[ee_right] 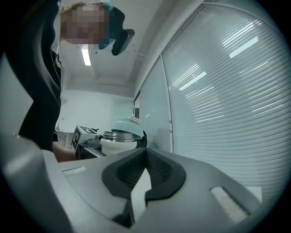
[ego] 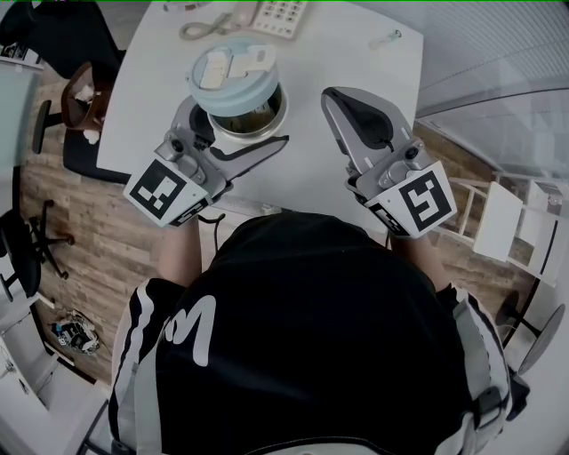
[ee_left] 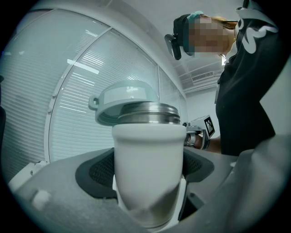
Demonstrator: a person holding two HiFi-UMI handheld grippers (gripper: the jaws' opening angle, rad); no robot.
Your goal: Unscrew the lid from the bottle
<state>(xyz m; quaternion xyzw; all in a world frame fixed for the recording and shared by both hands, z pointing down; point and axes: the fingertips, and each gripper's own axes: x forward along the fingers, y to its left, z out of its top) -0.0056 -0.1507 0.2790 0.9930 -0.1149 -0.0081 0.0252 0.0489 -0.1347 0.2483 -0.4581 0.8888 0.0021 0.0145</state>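
A white bottle point(ee_left: 148, 168) with a steel rim point(ee_left: 148, 111) stands on the white table point(ego: 356, 53). My left gripper point(ego: 233, 133) is shut on the bottle's body, one dark pad on each side. The pale blue lid point(ego: 233, 71) lies tilted and shifted off the bottle's mouth point(ego: 253, 114), resting on the rim's far left side; the lid point(ee_left: 125, 100) leans there too in the left gripper view. My right gripper point(ego: 331, 96) is shut and holds nothing, apart from the bottle on its right. In the right gripper view, the bottle point(ee_right: 117, 143) shows beyond the shut right gripper point(ee_right: 145, 166).
A telephone point(ego: 280, 13) with a coiled cord point(ego: 209, 27) lies at the table's far edge, and a small pale object point(ego: 387, 38) lies to its right. A chair point(ego: 80, 98) stands to the table's left, a white shelf point(ego: 516, 222) to the right. Window blinds point(ee_right: 218, 91) lie beyond.
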